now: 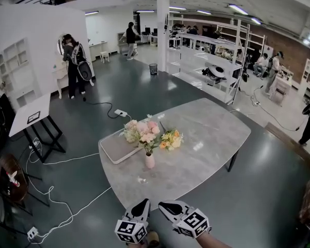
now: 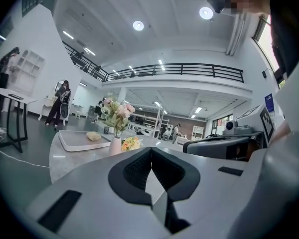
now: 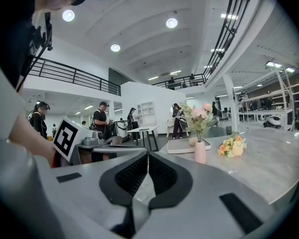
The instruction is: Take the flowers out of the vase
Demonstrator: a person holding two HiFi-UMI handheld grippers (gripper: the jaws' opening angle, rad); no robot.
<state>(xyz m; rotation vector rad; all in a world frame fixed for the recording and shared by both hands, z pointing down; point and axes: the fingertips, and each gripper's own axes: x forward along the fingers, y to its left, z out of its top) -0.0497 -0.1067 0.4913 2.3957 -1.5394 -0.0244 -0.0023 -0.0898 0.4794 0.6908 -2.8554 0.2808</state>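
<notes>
Grey table (image 1: 212, 138) carries the pink vase (image 1: 150, 161) upright, flowers (image 1: 143, 132) in it with stems vertical, well ahead of the left gripper (image 1: 142, 206) and right gripper (image 1: 166, 207), both pinched closed on nothing, left judged marginally nearer.

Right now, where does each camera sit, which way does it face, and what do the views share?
Head view: on the person's head, looking steeply down at the table; left gripper and right gripper show at the bottom.
Left gripper view: on the left gripper, looking along its shut jaws toward the vase; the right gripper shows at right.
Right gripper view: on the right gripper, looking along its shut jaws toward the vase; the left gripper shows at left.
Shared: all three show the vase holding flowers.
</notes>
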